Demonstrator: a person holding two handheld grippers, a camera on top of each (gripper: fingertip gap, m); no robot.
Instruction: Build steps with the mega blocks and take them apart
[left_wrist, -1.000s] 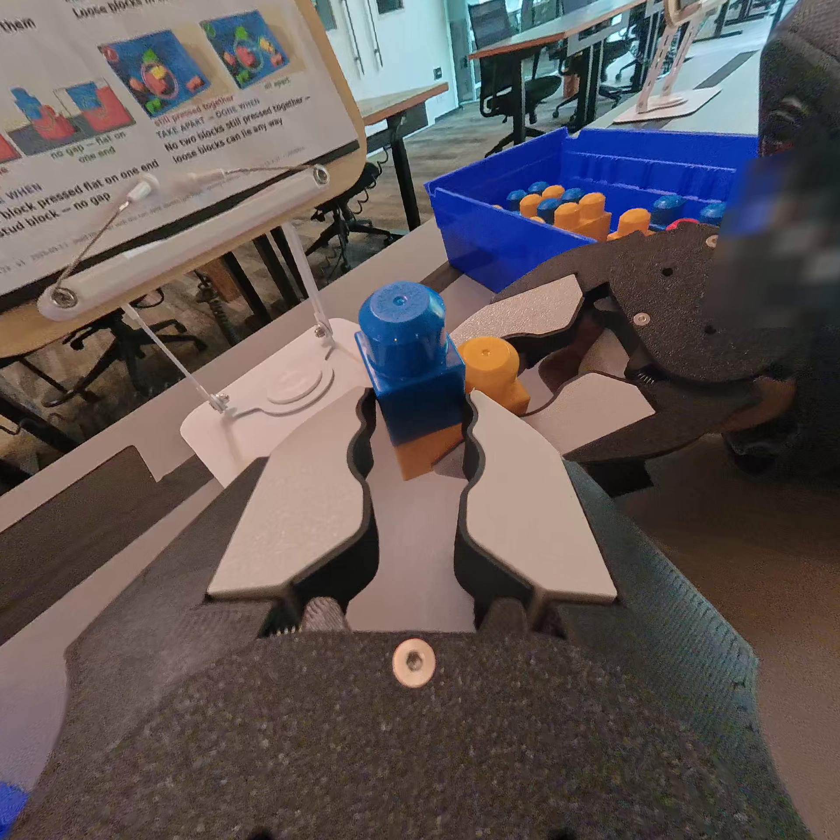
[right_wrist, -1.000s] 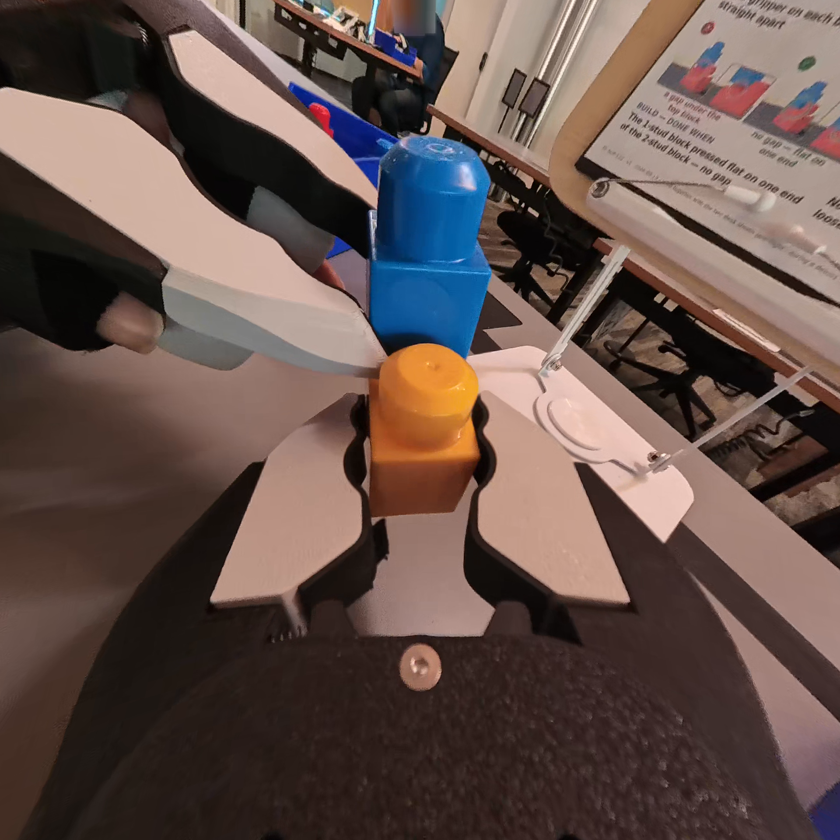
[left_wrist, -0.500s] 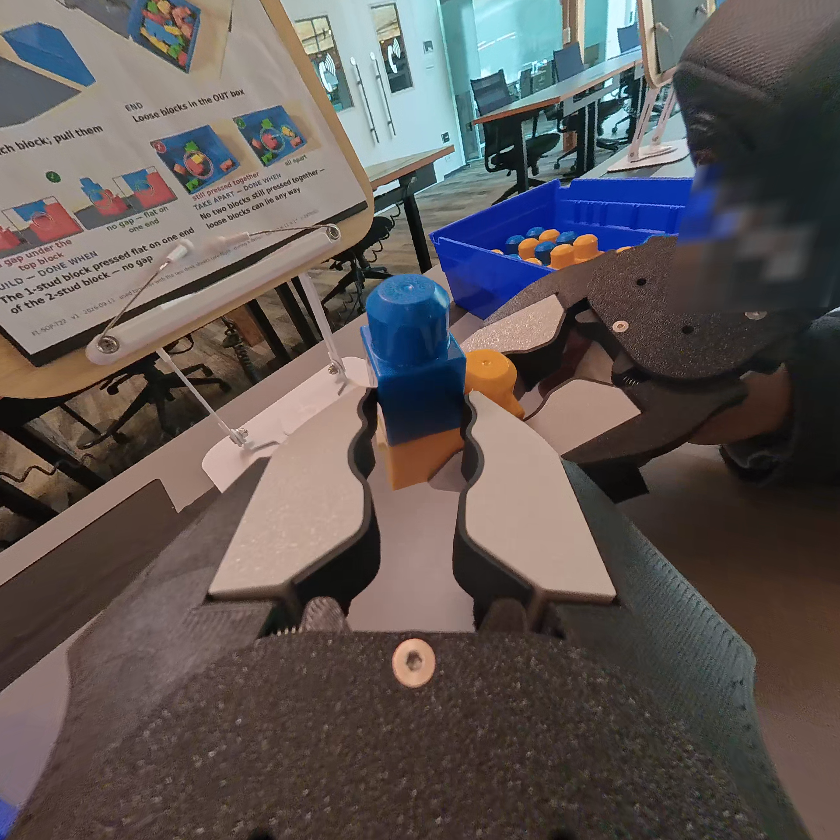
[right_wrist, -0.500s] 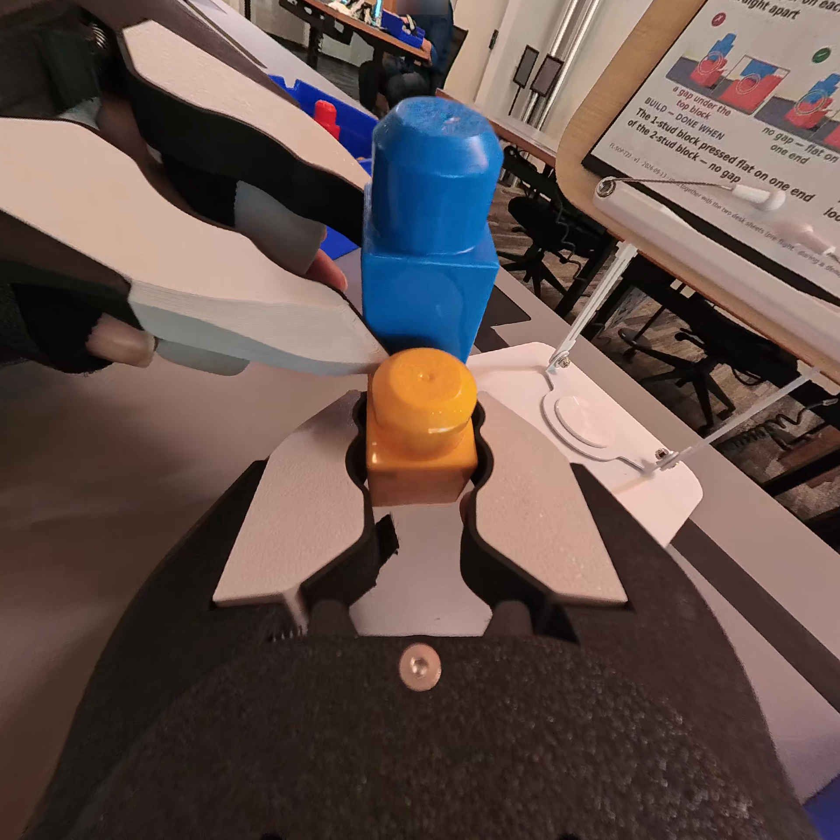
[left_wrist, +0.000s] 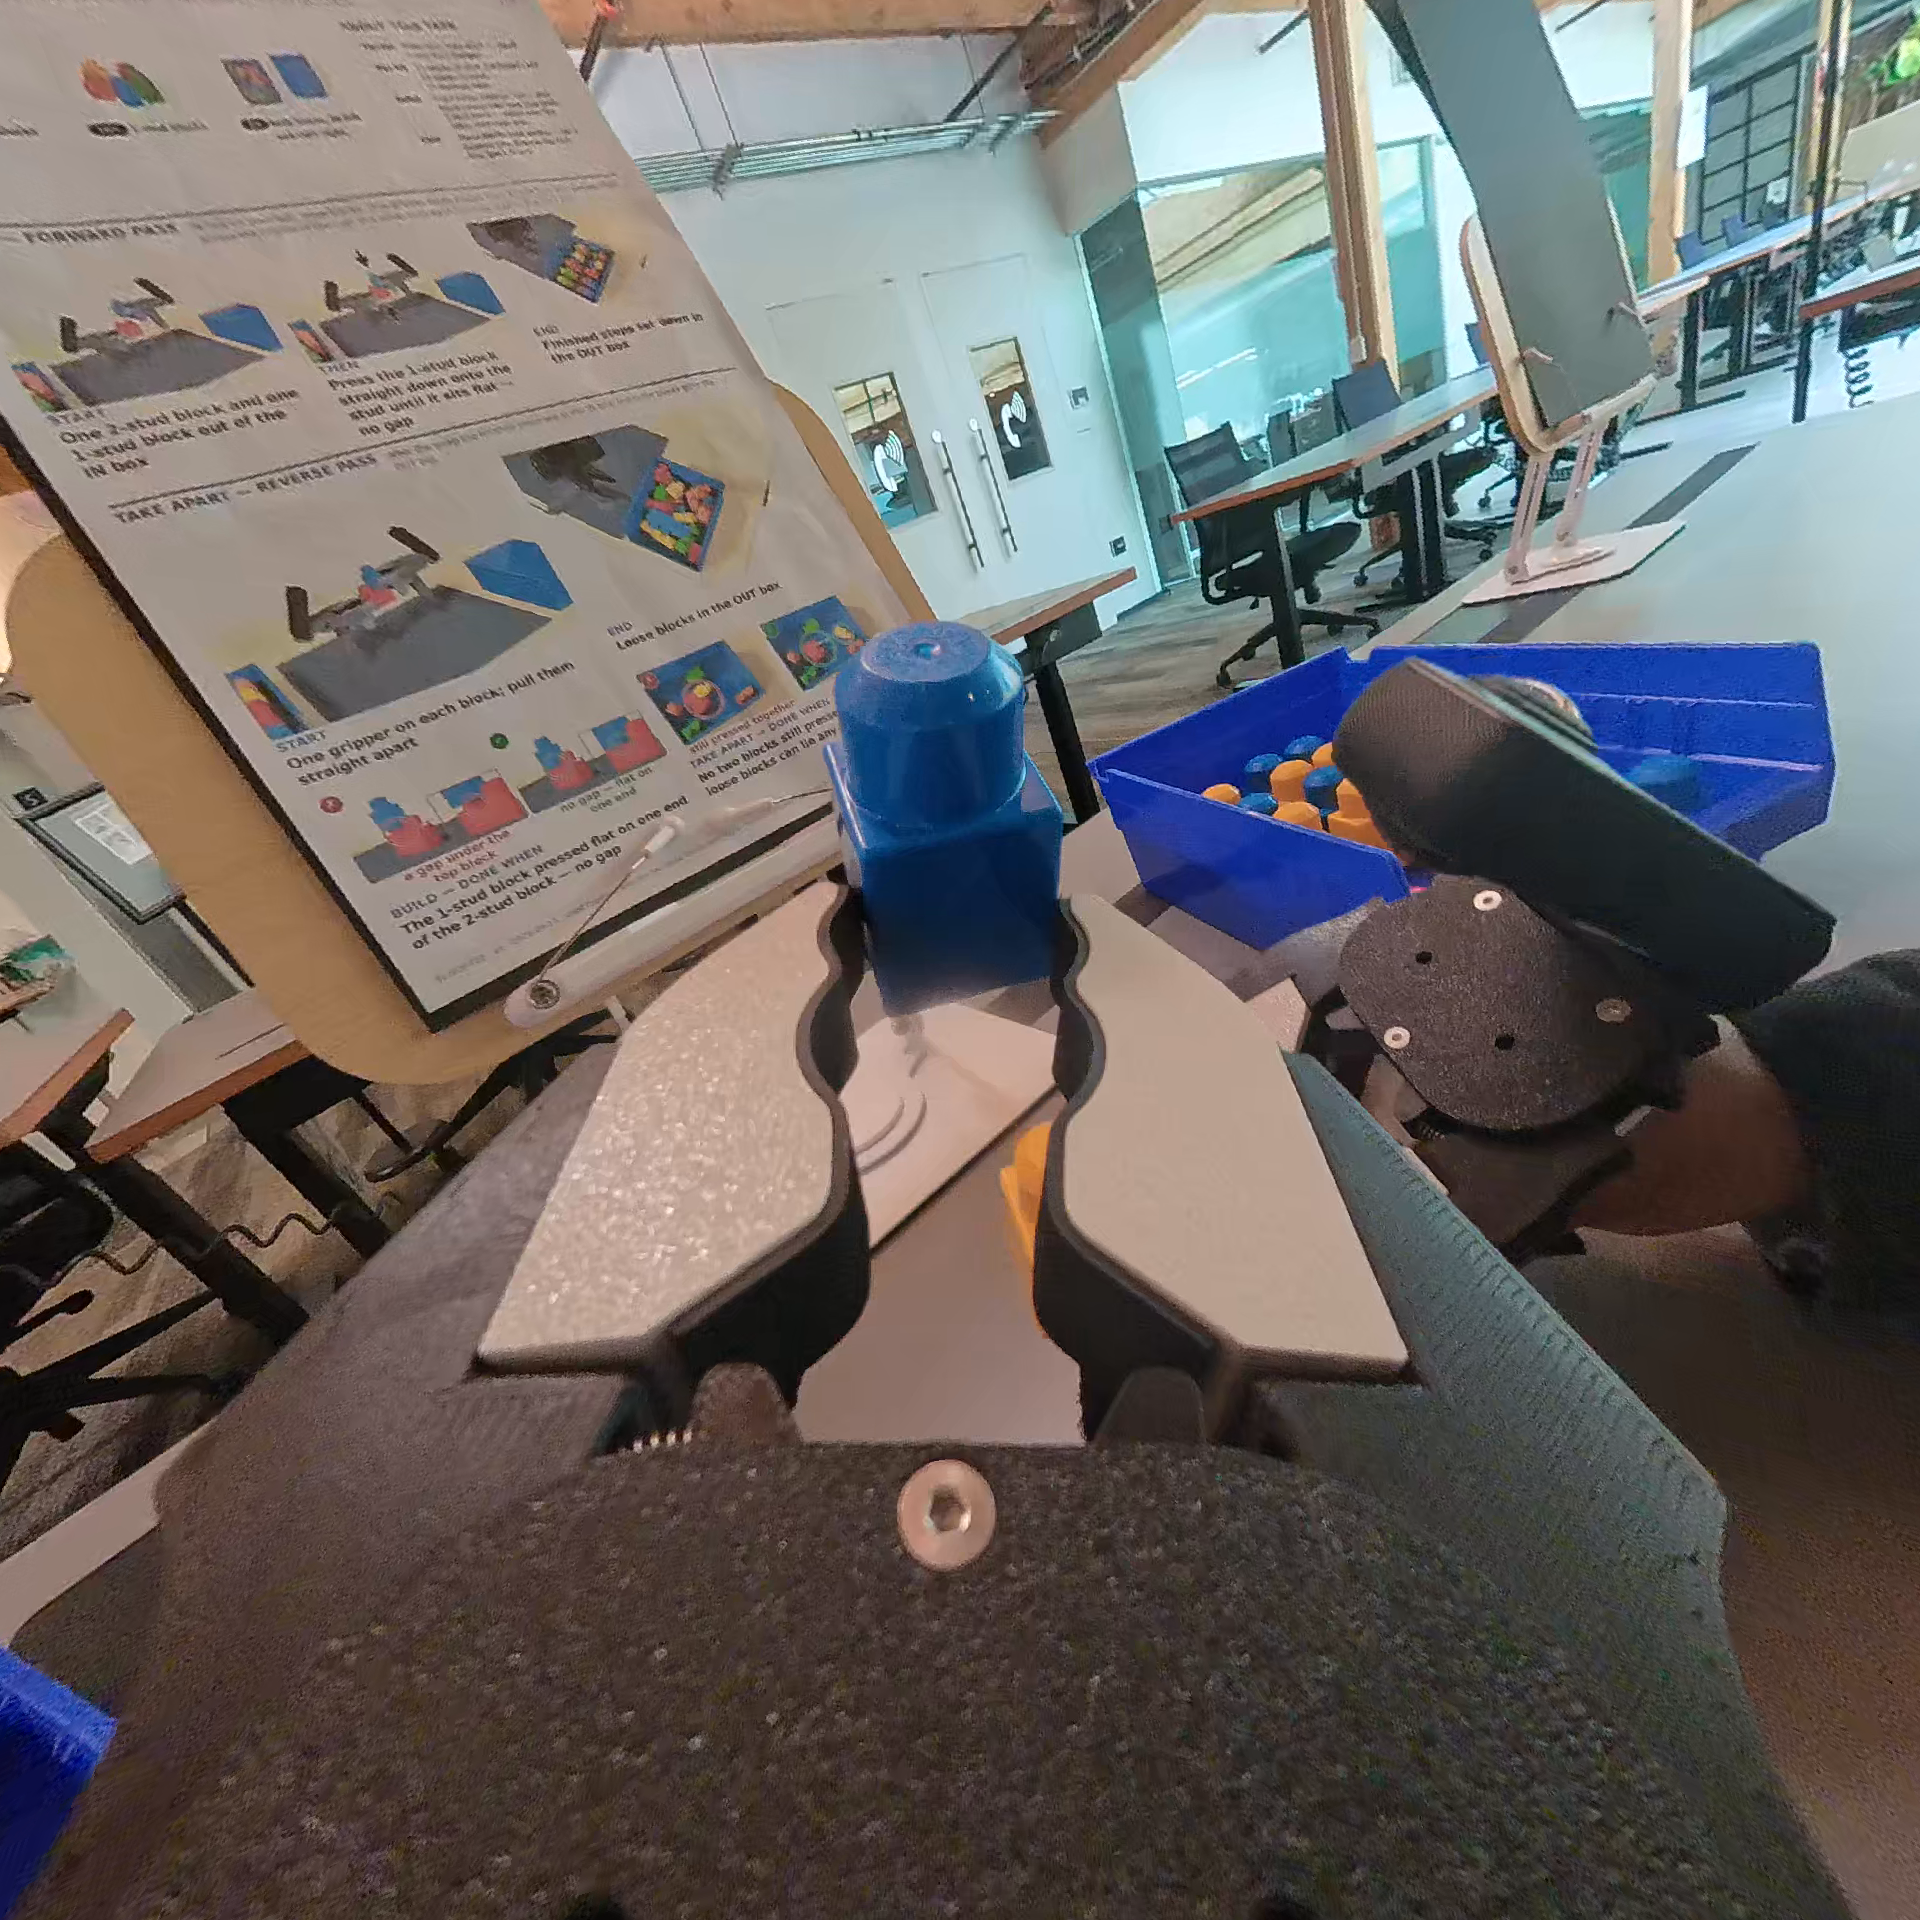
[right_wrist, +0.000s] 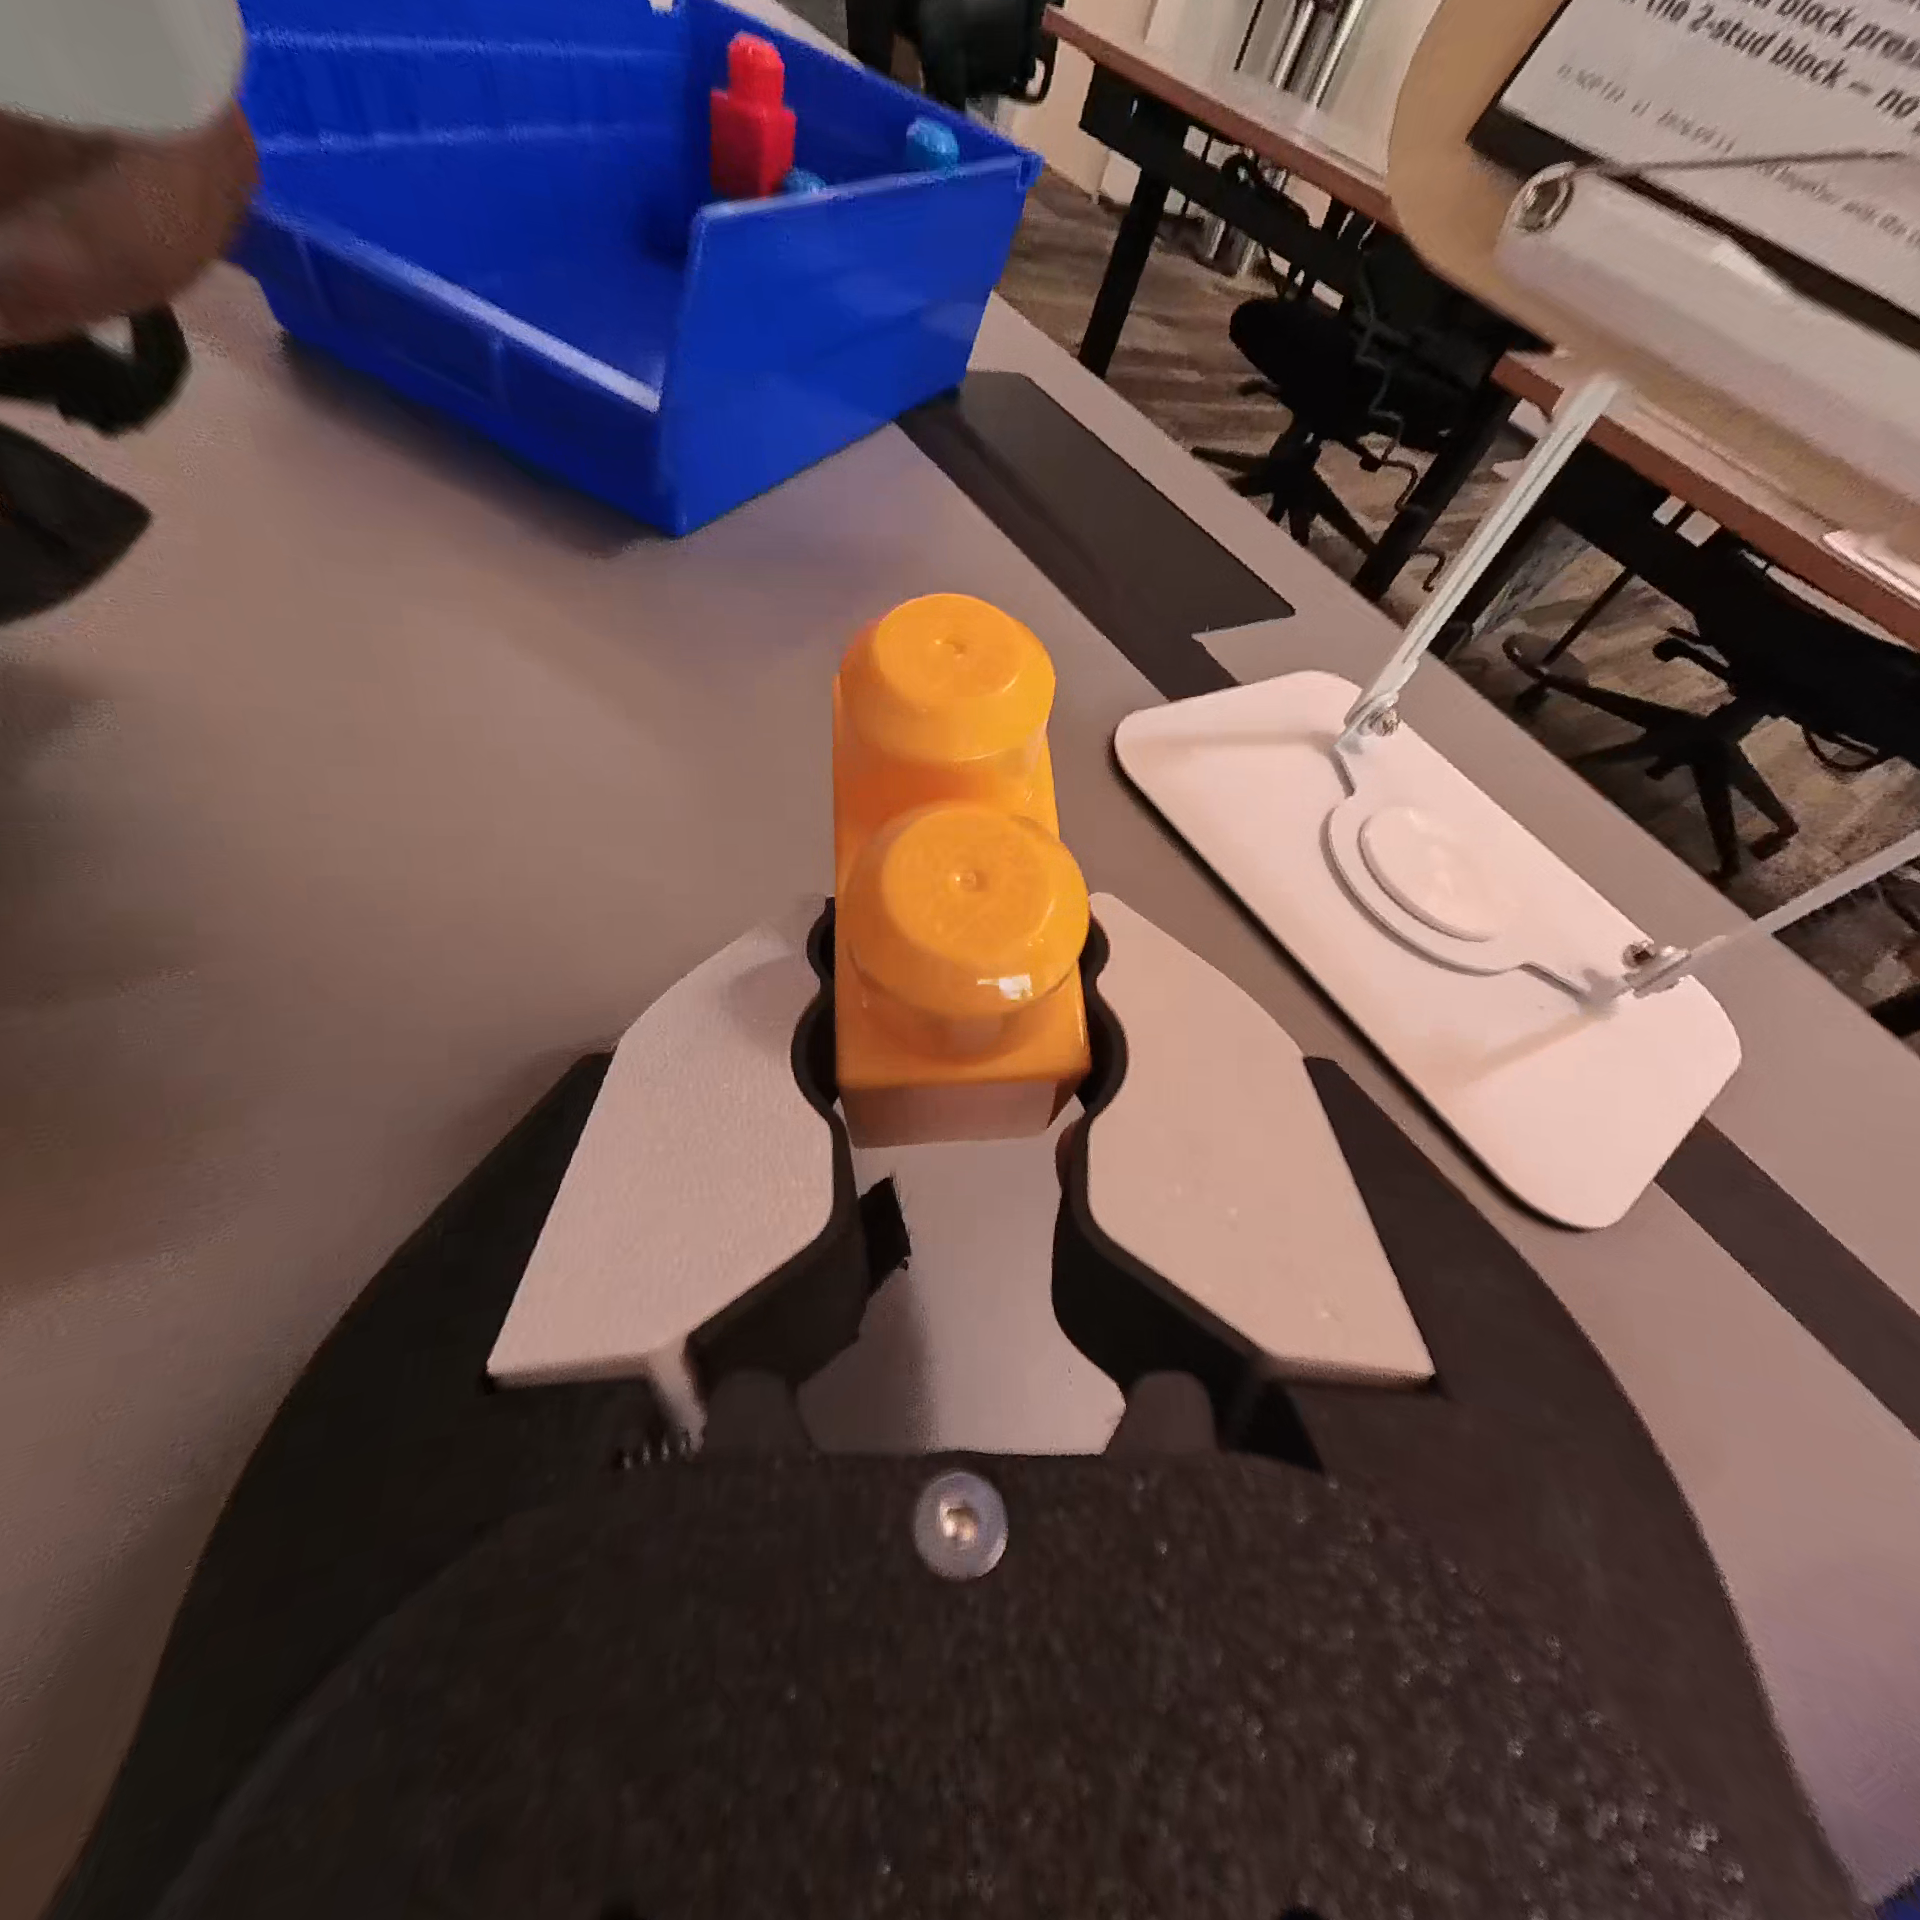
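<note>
The blue one-stud block (left_wrist: 951, 862) sits upright between the tips of the left gripper (left_wrist: 956, 940), whose two grey fingers (left_wrist: 717, 1122) are closed against its lower sides and hold it up off the worktop (left_wrist: 1766, 1455). Nothing is attached under it; its underside hangs clear above the white stand base (left_wrist: 935, 1101). Just beside that base, low and partly hidden behind the left gripper's right-hand finger, a sliver of the orange two-stud block (left_wrist: 1023, 1174) shows.

The right gripper (right_wrist: 961, 997) is clamped on that orange two-stud block (right_wrist: 951, 831) at its near end, fingers (right_wrist: 707, 1132) pressed to its sides, with the far stud sticking out past the tips. The block points away along the fingers, both studs up and bare. It lies just beside the white stand base (right_wrist: 1455, 997); whether it touches the worktop (right_wrist: 416, 831) I cannot tell.

Seen from the left wrist, the right gripper (left_wrist: 1496, 1029) lies near the base with a gloved hand (left_wrist: 1766, 1132) on it. Beyond the base, a blue bin (left_wrist: 1226, 852) holds loose blue and orange blocks (left_wrist: 1288, 790). Another blue bin (right_wrist: 665, 312) beyond the base holds a red block (right_wrist: 750, 114). An instruction board (left_wrist: 395, 499) leans over the base on its stand.
</note>
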